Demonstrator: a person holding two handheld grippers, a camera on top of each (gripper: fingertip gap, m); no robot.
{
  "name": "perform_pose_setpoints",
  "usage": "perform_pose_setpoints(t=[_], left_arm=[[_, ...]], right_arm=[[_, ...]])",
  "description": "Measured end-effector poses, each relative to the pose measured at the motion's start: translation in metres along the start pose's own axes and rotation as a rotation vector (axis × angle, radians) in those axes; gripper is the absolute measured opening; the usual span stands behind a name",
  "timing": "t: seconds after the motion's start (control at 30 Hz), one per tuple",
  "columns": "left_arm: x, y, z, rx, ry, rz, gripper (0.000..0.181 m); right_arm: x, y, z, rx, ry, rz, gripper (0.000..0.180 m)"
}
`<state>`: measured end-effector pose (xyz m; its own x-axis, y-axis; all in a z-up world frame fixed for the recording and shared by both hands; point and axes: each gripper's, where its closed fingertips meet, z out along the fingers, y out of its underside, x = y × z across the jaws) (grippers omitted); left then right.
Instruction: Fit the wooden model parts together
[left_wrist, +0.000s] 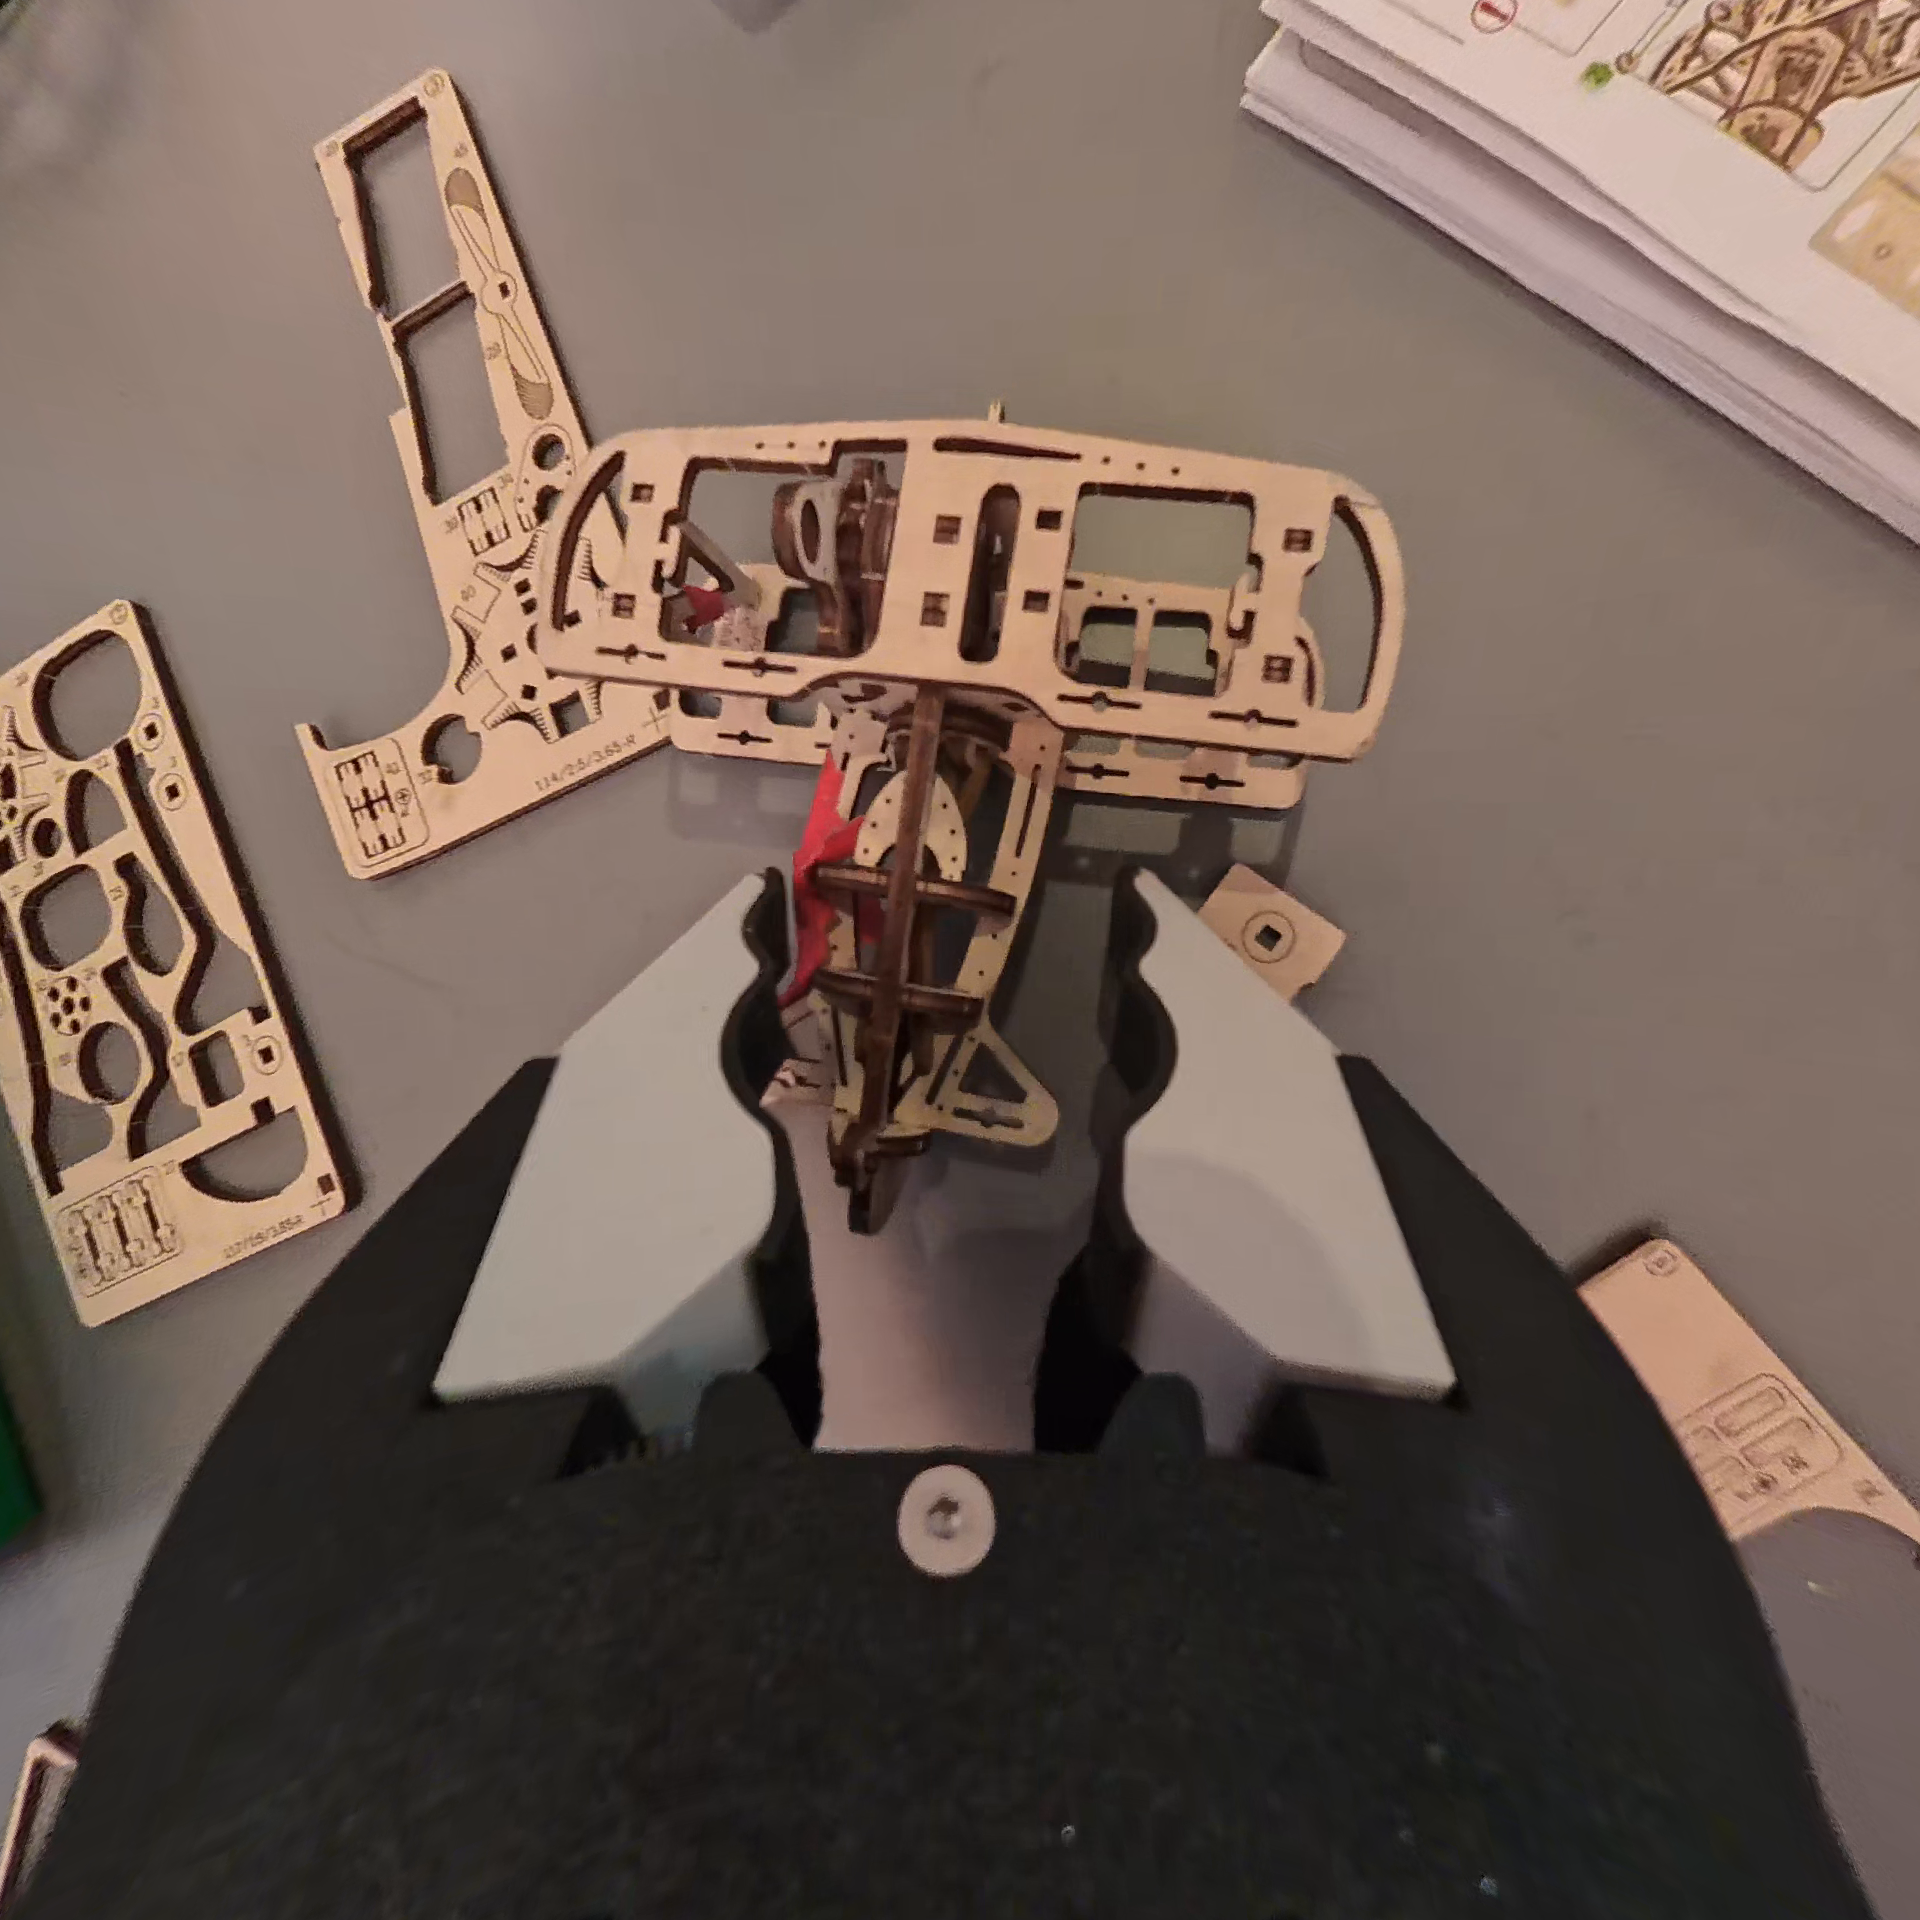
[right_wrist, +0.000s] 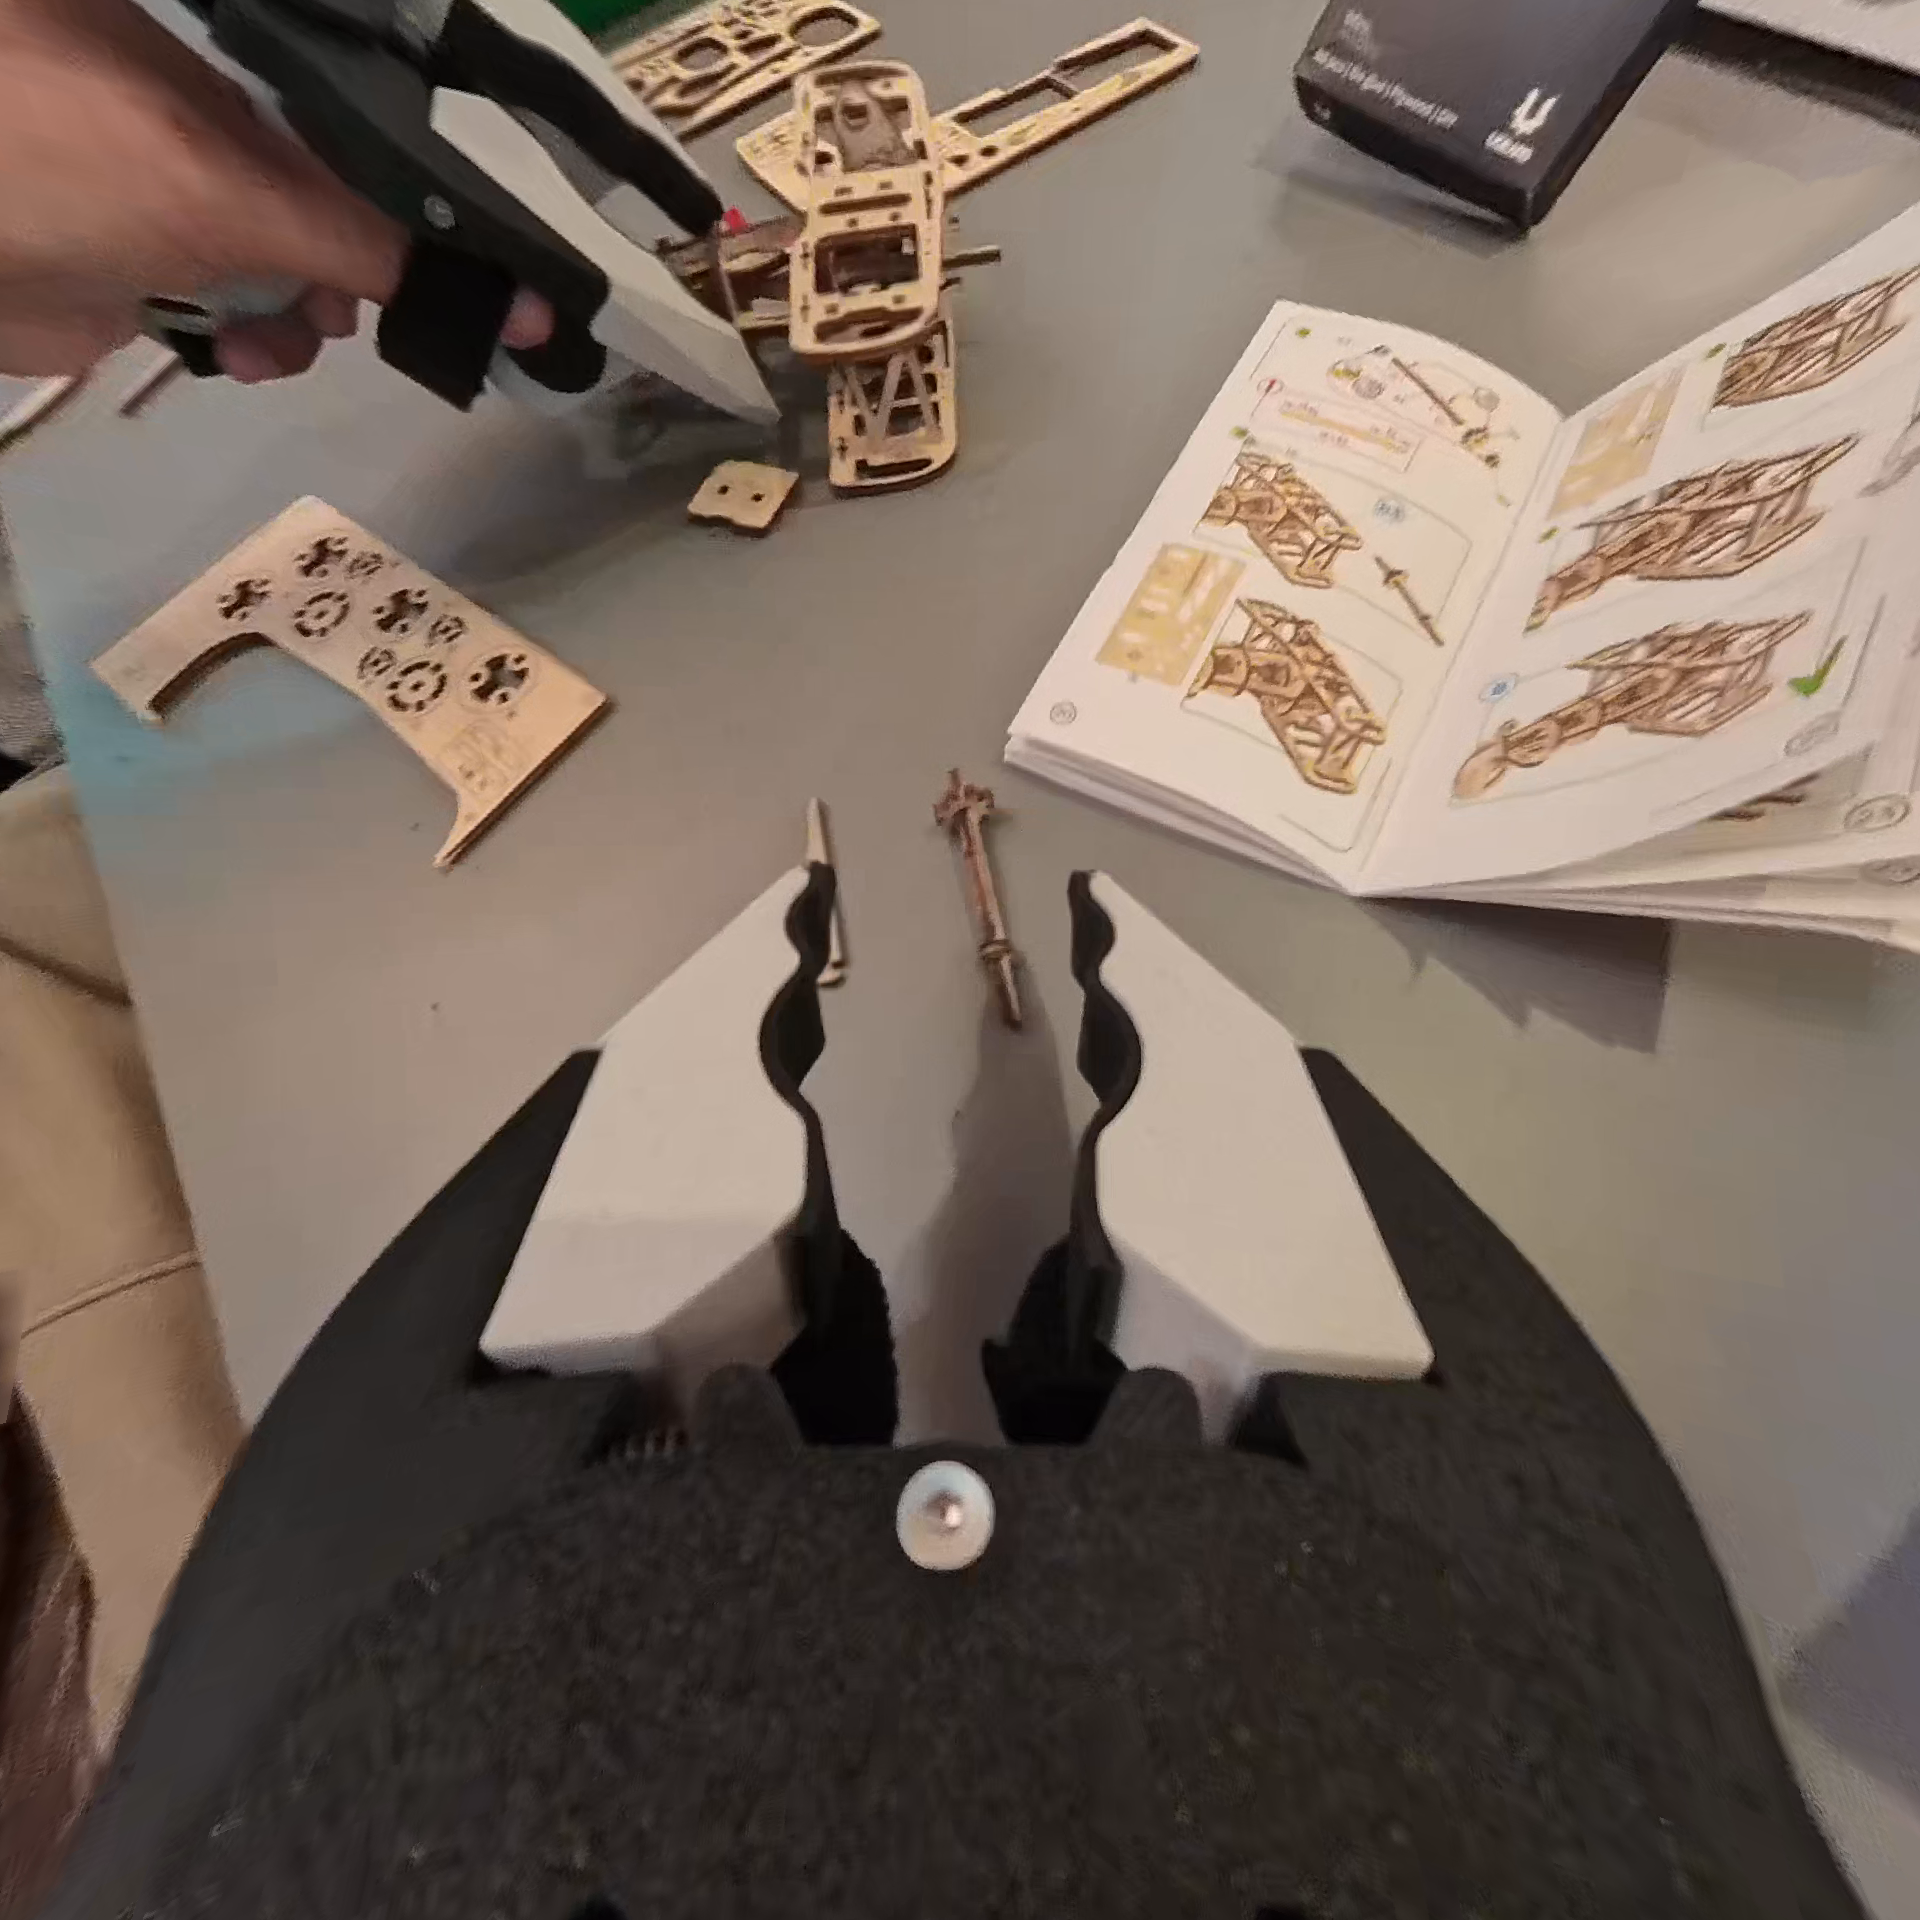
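Pale lattice wooden model (left_wrist: 971, 603) (red scraps inside) sits between the spread left gripper (left_wrist: 940, 914); right gripper (right_wrist: 951, 904) spread.

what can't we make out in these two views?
- Left wrist view: whether the left gripper touches the model; the tail sits between wide-set fingers, contact unclear.
- Left wrist view: booklet cut off by the top-right edge.
- Right wrist view: model's tail hidden behind the left gripper.
- Right wrist view: right gripper open; shaft detail too small.
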<state>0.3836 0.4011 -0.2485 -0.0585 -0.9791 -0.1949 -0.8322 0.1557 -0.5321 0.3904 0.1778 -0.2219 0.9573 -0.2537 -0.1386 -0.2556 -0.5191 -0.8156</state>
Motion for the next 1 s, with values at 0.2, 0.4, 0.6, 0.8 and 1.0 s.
perform_pose_setpoints(t=[0.2,0.4,0.6,0.8,1.0], left_arm=[[0.001,0.001,-0.034,0.103,0.017,0.028,0.068],[0.027,0.019,-0.087,0.298,0.214,-0.041,0.059],[0.043,0.055,-0.109,0.401,0.263,-0.077,0.048],[0.05,0.049,-0.118,0.438,0.279,-0.019,0.048],[0.061,0.05,-0.117,0.442,0.24,0.106,0.039]], right_arm=[[-0.005,0.021,0.013,-0.084,0.039,-0.059,0.035],[0.004,0.021,0.016,-0.084,0.107,-0.098,0.028],[0.01,0.028,0.022,-0.129,0.117,-0.12,0.027],[0.011,0.028,0.022,-0.11,0.171,-0.135,0.006],[-0.005,0.021,0.021,-0.053,0.128,-0.049,0.006]])
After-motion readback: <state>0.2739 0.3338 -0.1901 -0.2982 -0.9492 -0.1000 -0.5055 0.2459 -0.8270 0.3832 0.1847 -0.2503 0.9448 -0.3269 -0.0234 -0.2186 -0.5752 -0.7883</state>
